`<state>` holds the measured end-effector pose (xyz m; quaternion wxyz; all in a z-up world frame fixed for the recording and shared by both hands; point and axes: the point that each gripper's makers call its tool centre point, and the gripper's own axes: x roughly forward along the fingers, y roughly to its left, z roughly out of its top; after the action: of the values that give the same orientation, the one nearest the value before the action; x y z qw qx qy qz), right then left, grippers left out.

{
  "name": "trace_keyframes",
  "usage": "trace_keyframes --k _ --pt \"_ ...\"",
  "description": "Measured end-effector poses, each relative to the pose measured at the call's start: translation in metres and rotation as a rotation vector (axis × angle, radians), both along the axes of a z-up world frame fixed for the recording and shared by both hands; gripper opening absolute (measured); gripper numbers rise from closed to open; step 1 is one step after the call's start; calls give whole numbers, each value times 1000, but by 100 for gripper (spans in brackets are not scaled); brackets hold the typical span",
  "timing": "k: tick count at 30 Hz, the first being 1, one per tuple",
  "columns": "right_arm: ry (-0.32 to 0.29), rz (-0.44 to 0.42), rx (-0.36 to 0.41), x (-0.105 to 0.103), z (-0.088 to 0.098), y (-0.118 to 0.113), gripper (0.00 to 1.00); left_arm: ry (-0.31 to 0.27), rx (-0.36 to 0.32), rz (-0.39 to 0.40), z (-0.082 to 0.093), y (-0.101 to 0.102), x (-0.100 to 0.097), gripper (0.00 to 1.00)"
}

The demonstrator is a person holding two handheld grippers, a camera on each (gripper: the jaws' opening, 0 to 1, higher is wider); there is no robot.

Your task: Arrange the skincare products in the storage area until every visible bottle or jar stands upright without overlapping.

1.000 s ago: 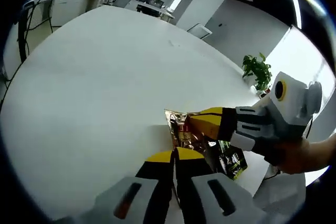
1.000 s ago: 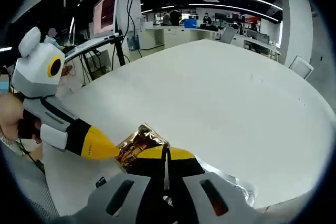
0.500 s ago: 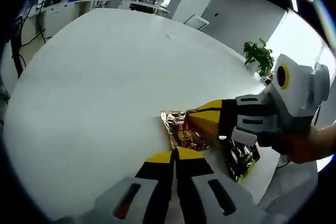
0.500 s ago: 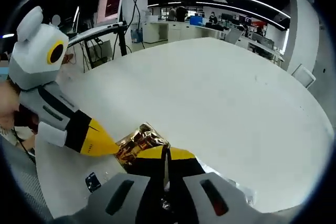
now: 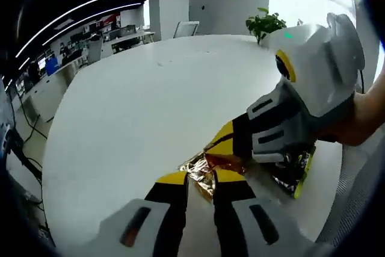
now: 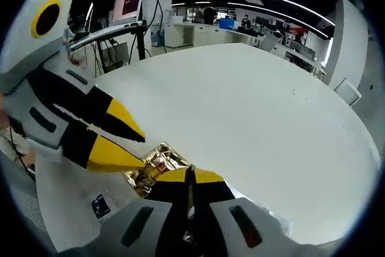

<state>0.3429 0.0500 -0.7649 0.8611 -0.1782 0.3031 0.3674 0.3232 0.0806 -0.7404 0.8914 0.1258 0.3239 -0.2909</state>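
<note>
— Where is the foil sachet (image 6: 150, 170)?

— At the near edge of the white bench (image 6: 252, 106). The right gripper (image 6: 189, 176) has its fingers clamped on it. The left gripper (image 5: 200, 177) has its fingers apart, one on each side of the sachet. Its contents cannot be told.

White tabletop (image 6: 252, 100), broad and bare beyond the tongs: open passage ahead in both views. Obstruction gathers at the near edge, where the left tongs (image 6: 135, 148) and right tongs (image 6: 189, 176) meet over a crumpled gold foil packet (image 6: 150, 167); the right tongs' body crosses the left gripper view from the right (image 5: 219, 148). A dark green-edged packet (image 5: 295, 170) lies just beside them near the table edge.
</note>
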Motion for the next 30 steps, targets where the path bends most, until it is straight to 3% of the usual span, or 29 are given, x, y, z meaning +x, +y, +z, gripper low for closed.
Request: trace_keyframes --k 2,4,7,8,9,19,30 --pt "1 -2 2 0 0 0 2 -2 62 -49 -9 -3 3 15" --pt "3 -4 3 0 0 0 2 2 77 -63 -17 -10 3 17" --pt "0 0 1 0 0 1 2 19 145 -90 -32 -6 4 16" --pt "-3 2 -1 0 0 1 2 -31 95 -110 -26 -14 8 18" --pt "-5 4 -3 0 1 0 2 -8 112 -91 -25 -10 5 18" --pt "-61 26 -28 -2 5 -5 12 -15 118 -119 -25 -10 7 17" --pt "-123 55 13 -16 37 -10 17 -26 130 -156 -20 -15 5 17"
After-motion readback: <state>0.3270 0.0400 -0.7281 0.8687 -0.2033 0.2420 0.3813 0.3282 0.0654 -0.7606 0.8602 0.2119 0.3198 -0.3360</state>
